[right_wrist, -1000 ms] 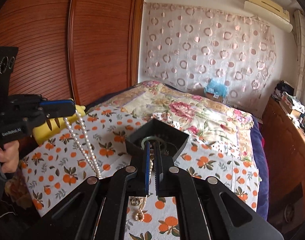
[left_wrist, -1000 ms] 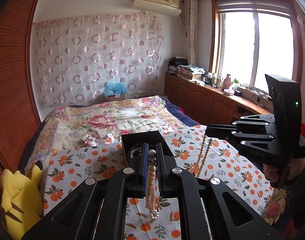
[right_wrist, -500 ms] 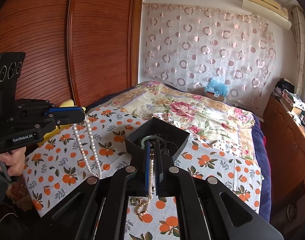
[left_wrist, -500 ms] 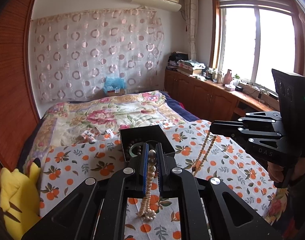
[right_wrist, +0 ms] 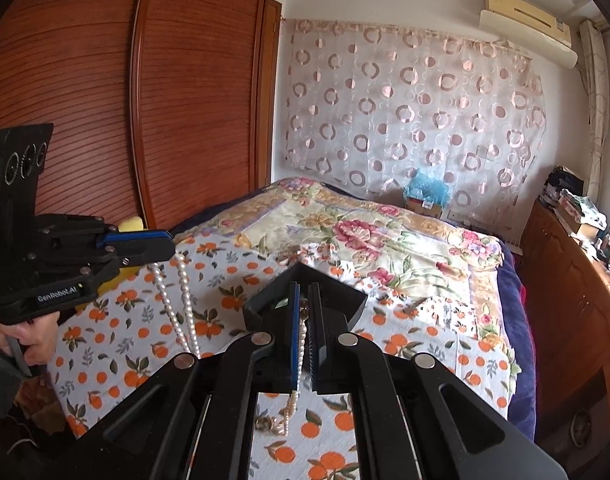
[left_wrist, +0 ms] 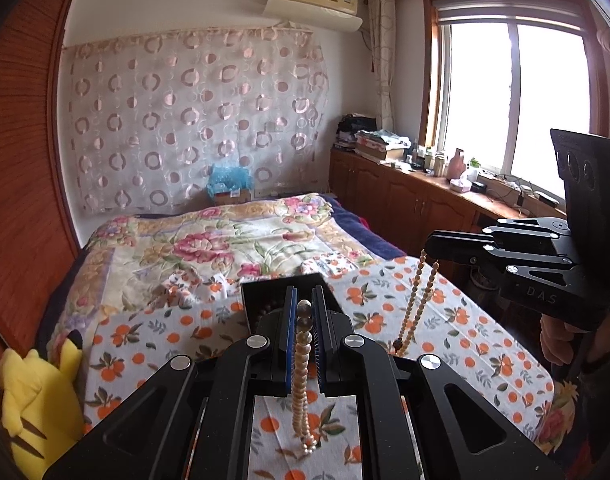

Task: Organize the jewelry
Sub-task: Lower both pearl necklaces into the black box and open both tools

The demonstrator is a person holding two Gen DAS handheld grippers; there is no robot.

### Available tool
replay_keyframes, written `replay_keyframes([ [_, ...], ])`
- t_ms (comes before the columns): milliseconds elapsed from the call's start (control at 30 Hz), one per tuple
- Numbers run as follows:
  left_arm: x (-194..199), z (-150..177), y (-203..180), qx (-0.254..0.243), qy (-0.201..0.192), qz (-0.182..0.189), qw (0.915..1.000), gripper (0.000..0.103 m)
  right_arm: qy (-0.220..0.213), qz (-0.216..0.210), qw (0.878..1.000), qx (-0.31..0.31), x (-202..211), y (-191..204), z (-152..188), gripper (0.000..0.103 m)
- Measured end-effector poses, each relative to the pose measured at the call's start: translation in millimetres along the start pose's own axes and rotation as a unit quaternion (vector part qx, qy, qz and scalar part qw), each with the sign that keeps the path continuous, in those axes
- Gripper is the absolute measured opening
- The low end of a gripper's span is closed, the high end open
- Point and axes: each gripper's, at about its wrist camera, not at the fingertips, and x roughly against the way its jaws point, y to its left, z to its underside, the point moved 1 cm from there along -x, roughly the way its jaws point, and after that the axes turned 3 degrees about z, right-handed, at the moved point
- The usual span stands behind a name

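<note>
Pearls are dangling from both our grippers right now. Our left gripper (left_wrist: 303,312) is pinching a white pearl necklace (left_wrist: 301,380) between its blue-padded fingers (left_wrist: 289,332), jaws squeezed nearly together on the beads, and the loop is hanging down with its lowest pearls just over the white cloth printed with oranges (left_wrist: 153,344). Our right gripper (right_wrist: 303,304) is clamping its own strand of small cream beads (right_wrist: 299,356) the same way, closed tight on it, the loose end and a gold-coloured clasp piling on the cloth below.

From the left wrist view we are seeing that right gripper out to the side, with the bead strand hanging from its tips in a long double line down to the cloth. From the right wrist view the left gripper (right_wrist: 161,246) is showing the pearl necklace (right_wrist: 177,304) drooping in two lines towards the cloth.

Just ahead of both sets of fingers, an open black square jewelry box (left_wrist: 281,288) is sitting on the cloth, with dark beads and a greenish ring showing inside. A yellow plush toy (left_wrist: 33,400) is leaning at the cloth's left edge.
</note>
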Motion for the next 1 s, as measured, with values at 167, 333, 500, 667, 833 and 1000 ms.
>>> replay_keyframes([
  [167, -8, -21, -3, -0.005, -0.010, 0.006, 0.9999, 0.007, -0.014, -0.002, 1.000, -0.003, 0, -6, -17, 0.005],
  [333, -22, -48, 1, -0.003, -0.023, 0.006, 0.9997, 0.007, -0.031, 0.001, 1.000, -0.003, -5, -15, -41, 0.005],
  [500, -37, -72, 7, 0.000, -0.030, 0.003, 0.9995, 0.007, -0.043, 0.002, 0.999, -0.002, -14, -24, -63, 0.005],
  [667, -52, -86, 13, 0.000, -0.030, 0.002, 0.9995, 0.007, -0.050, 0.000, 0.999, -0.003, -28, -34, -78, 0.005],
  [833, -74, -90, 24, 0.005, -0.022, -0.002, 0.9997, 0.007, -0.043, -0.011, 0.999, -0.010, -47, -42, -80, 0.005],
  [1000, -107, -70, 40, 0.019, 0.012, -0.003, 0.9997, 0.007, 0.001, -0.015, 1.000, -0.019, -88, -44, -52, 0.005],
])
